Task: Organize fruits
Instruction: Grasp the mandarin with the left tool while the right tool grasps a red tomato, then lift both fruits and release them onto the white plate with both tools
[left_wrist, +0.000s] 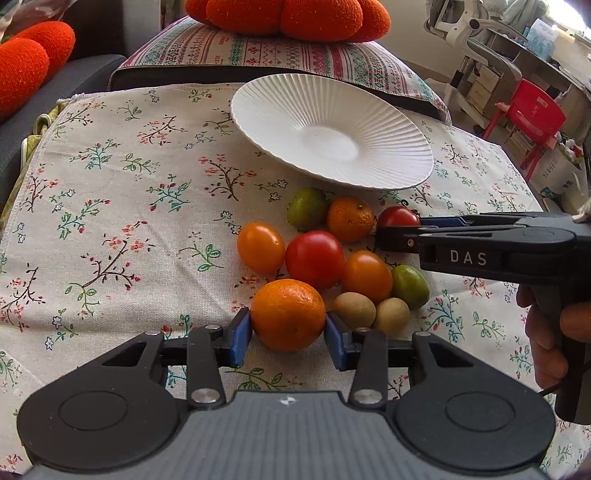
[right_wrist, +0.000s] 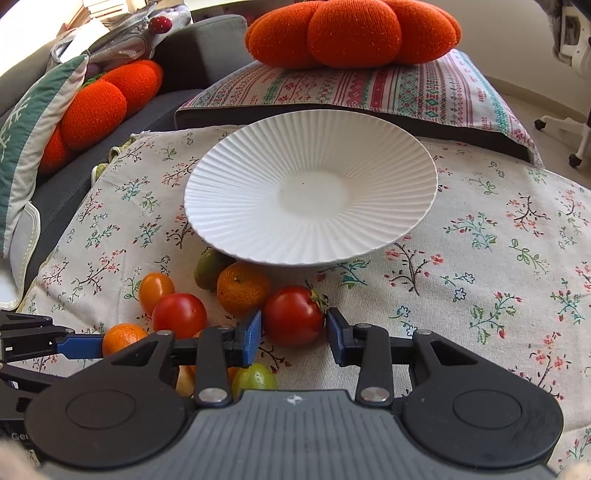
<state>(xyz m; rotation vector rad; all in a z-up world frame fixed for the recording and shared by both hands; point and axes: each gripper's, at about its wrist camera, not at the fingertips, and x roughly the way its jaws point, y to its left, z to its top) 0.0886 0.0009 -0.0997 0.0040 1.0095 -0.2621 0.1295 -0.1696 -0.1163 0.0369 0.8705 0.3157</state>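
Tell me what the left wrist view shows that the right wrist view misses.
Only the left wrist view: two brown fruits, a red chair, and a hand holding the right gripper.
Only the right wrist view: a green-and-white pillow.
Both: the white plate, the left gripper on an orange, and the right gripper on a red tomato.

In your right wrist view the gripper body hides most of a green fruit and a pale one, the white plate overlaps another green fruit, and the pumpkin cushion is cut off at the top.
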